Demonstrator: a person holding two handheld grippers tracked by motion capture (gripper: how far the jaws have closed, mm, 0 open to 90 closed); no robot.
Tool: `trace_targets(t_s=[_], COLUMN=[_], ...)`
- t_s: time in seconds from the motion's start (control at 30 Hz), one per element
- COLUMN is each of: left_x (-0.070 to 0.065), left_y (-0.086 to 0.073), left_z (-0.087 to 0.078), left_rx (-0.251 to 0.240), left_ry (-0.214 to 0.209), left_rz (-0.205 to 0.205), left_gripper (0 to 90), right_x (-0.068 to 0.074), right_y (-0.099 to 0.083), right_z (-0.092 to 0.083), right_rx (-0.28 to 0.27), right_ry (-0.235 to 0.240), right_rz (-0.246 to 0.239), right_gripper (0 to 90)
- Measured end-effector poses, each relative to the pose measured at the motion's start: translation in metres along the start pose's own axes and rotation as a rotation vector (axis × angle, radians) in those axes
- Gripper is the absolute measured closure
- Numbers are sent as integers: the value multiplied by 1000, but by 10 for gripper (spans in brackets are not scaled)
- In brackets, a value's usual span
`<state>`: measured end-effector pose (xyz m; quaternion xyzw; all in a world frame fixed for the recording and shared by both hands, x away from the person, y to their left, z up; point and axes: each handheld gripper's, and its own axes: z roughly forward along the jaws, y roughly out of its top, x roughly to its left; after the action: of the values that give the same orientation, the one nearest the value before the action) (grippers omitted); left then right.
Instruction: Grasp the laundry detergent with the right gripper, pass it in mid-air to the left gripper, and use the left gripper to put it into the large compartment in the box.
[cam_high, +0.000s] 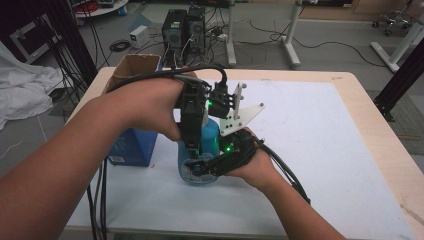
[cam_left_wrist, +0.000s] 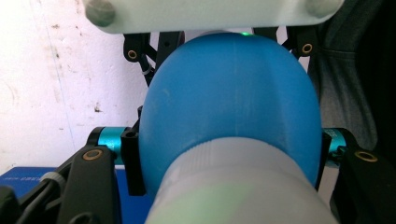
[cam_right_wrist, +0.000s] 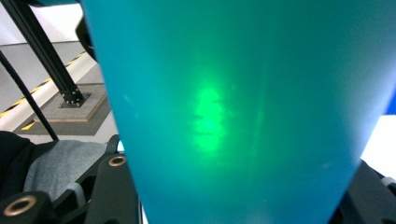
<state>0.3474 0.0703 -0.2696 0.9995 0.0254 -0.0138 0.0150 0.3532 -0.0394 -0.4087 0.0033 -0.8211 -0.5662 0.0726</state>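
So both grippers are on the same blue bottle (cam_high: 206, 145), which stands near the middle of the surface (cam_high: 320, 150) on its white mat, just right of a blue box (cam_high: 131, 146) with a cardboard box (cam_high: 134, 67) behind it.

The right gripper (cam_high: 220, 162) comes in low from the side and its fingers are closed on the bottle's body. In the right gripper view the blue wall of the bottle (cam_right_wrist: 233, 112) sits right up against the camera with the black fingers (cam_right_wrist: 109, 186) on either side of it. Looks to me like that hand's whole job is to pin the bottle so it can't spin or tip.

The left gripper (cam_high: 192, 145) comes down from above. In the left gripper view you look over a pale grey cap (cam_left_wrist: 238, 186) onto the rounded blue shoulder (cam_left_wrist: 229, 102), and its fingers (cam_left_wrist: 133, 163) are clamped in around the top end, touching on both sides. So it's closed on the bottle's top, most likely on the cap.

One hand anchoring low and the other gripping the top reads like a setup for twisting the cap off, though I can't tell whether it has turned at all. If the lower grip is loose, the whole bottle will probably just rotate.
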Motion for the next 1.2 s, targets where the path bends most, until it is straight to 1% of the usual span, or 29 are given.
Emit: trace_targets(t_s=[0.2,0.27,0.47,0.6,0.67,0.77,0.8,0.83,0.87,0.97,1.0,1.03,1.2], left_x=[0,0,-1,-2,-2,-2,-2,-2,-3,-3,-3,-3,-3], left_y=[0,0,-1,1,2,3,3,3,3,3,3,2,-1], left_z=[0,0,-1,-2,-2,-5,-6,-6,-7,-8,-8,-8,-9], left_rx=[7,-4,-5,8,9,5,1,0,-2,1,2,1,4], left_ry=[-12,-13,-19,-25,-25,-24,-24,-26,-25,-25,-24,-22,-23], left_rz=[-12,-19,-21,-28,-29,-32,-31,-33,-29,-30,-32,-37,-43], left_gripper=[383,385,389,390,391,391,391,391,390,390,390,390,390], right_x=[0,0,1,2,2,2,2,3,3,4,4,5,5], right_y=[0,-1,0,0,0,0,0,0,0,1,1,1,0], right_z=[0,1,1,0,0,-2,-2,-3,-4,-5,-6,-8,-15], right_rx=[2,-1,-3,-4,-2,-17,-19,-26,-28,-35,-31,-35,-28], right_ry=[2,7,13,25,23,29,25,29,33,27,25,31,18], right_rz=[-5,-5,-6,-10,-12,-10,-15,-8,-6,-7,-6,5,12], right_gripper=[456,455,452,445,444,437,434,430,424,392,355,322,278])
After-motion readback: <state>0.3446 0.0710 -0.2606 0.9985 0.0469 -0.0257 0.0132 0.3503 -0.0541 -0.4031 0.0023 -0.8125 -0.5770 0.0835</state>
